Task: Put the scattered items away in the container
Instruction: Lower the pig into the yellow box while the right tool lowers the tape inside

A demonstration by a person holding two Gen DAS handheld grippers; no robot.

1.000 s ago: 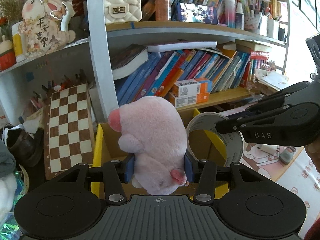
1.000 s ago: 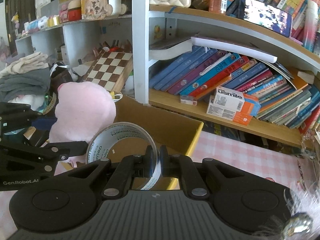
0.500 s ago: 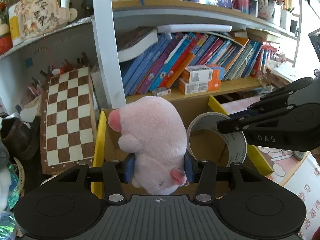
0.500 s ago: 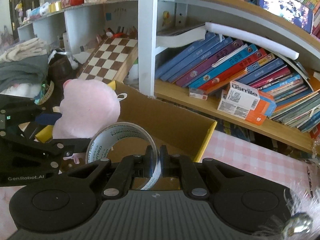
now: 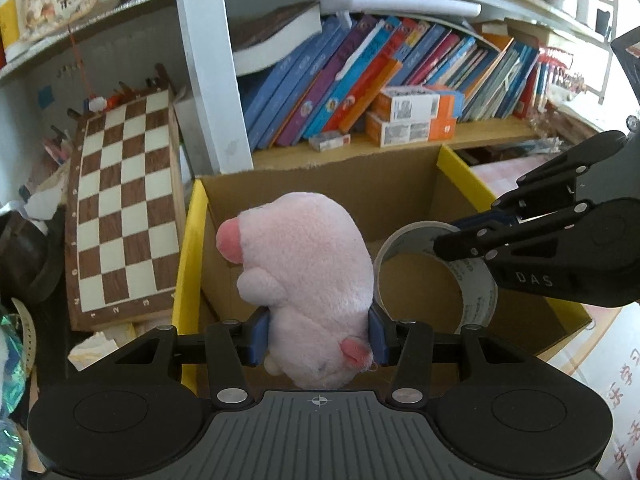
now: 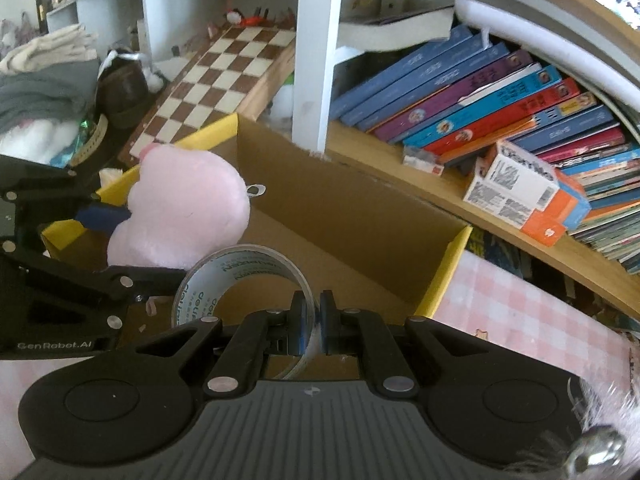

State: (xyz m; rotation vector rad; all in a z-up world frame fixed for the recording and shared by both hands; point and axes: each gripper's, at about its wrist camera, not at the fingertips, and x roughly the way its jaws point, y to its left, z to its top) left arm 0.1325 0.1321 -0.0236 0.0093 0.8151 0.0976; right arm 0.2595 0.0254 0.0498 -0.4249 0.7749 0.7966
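Clearly, my left gripper (image 5: 318,340) squeezes the pink plush pig (image 5: 304,280) at its lower body, directly ahead, above the cardboard box (image 5: 320,196). It is soft and light (it dents under the pads), so the middle is a good hold. My right gripper (image 6: 313,318) pinches the thin wall of the tape roll (image 6: 240,276), stiff and smooth, also over the box. Only the right view shows the pink checked cloth (image 6: 532,320) beside the box.

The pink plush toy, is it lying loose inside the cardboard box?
No, the pink plush toy is clamped between the left gripper's pads.
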